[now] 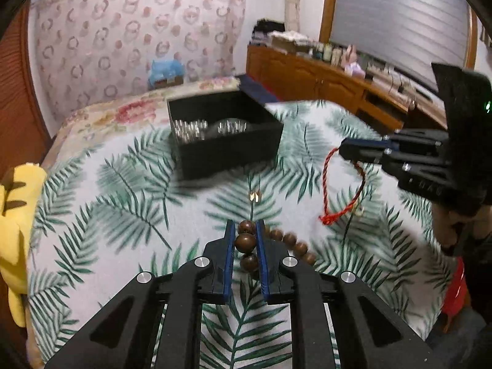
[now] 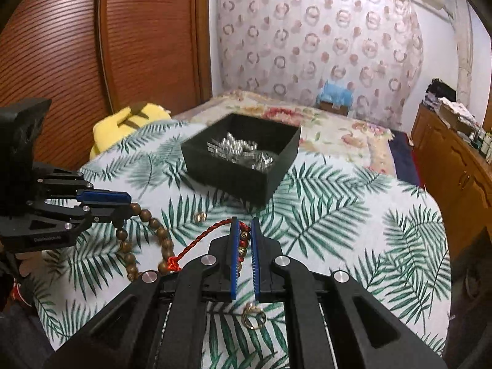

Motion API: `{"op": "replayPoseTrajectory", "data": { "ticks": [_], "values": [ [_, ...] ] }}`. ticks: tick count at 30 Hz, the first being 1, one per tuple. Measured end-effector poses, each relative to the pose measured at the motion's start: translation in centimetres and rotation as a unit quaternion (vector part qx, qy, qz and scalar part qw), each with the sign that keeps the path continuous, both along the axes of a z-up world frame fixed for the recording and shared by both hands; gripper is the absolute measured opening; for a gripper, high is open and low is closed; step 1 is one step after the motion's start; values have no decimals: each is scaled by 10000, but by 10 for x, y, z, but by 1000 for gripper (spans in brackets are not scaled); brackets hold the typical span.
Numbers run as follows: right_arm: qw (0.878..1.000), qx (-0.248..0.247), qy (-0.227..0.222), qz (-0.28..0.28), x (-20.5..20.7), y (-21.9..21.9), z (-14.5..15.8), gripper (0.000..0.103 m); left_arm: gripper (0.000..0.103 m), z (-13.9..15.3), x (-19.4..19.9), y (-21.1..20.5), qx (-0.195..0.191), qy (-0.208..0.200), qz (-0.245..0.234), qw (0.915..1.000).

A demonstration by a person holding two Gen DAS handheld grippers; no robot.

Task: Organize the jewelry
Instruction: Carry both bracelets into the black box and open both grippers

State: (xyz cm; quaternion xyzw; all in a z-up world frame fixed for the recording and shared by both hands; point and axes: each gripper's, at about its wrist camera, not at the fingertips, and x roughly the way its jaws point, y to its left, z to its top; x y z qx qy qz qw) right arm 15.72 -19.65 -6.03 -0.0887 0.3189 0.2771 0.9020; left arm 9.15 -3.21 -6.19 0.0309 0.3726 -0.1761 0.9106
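Your left gripper [image 1: 245, 230] has its jaws clamped on the wooden bead bracelet [image 1: 246, 241]; three brown beads sit between the blue pads and the rest of the strand trails off toward 4 o'clock, hanging just above the bed [image 1: 123, 209]. In the right wrist view the same bracelet [image 2: 153, 224] dangles from the left gripper [image 2: 123, 206] at 9 o'clock.

Your right gripper [image 2: 243, 230] has its jaws pressed together on the red cord bracelet [image 2: 243, 241], pinching the part with the small gold beads, while the twisted red cord loops out toward 9 o'clock and ends in a knot. In the left wrist view that cord [image 1: 326, 184] hangs from the right gripper [image 1: 341, 150] at 3 o'clock.

A gold ring [image 2: 253, 316] lies on the leaf-print bedspread at 6 o'clock under the right gripper, and a small gold piece [image 2: 201, 216] lies between the two bracelets. The open black box [image 2: 243, 160], holding shiny silver pieces, sits on the bed at 12 o'clock, well apart from both grippers.
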Motion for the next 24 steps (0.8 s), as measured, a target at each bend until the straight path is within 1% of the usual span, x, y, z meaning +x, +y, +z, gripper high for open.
{"op": "replayPoseTrajectory", "data": {
  "ticks": [3,7,12,18,24],
  "values": [
    [9999,44,-113,17,1,1,10,8,12,16,1,0,-67,-208,39,9998],
    [9998,73,-184,34,4,3,17,8,12,33,5,6,-158,-369,69,9992],
    [9997,121,-190,100,16,8,19,8,12,47,11,16,-214,-531,157,9982],
    [9995,52,-216,214,41,22,20,8,12,62,33,24,-308,-658,223,9971],
    [9993,69,-284,250,71,30,28,8,12,75,57,24,-265,-791,244,9962]
  ]
}}
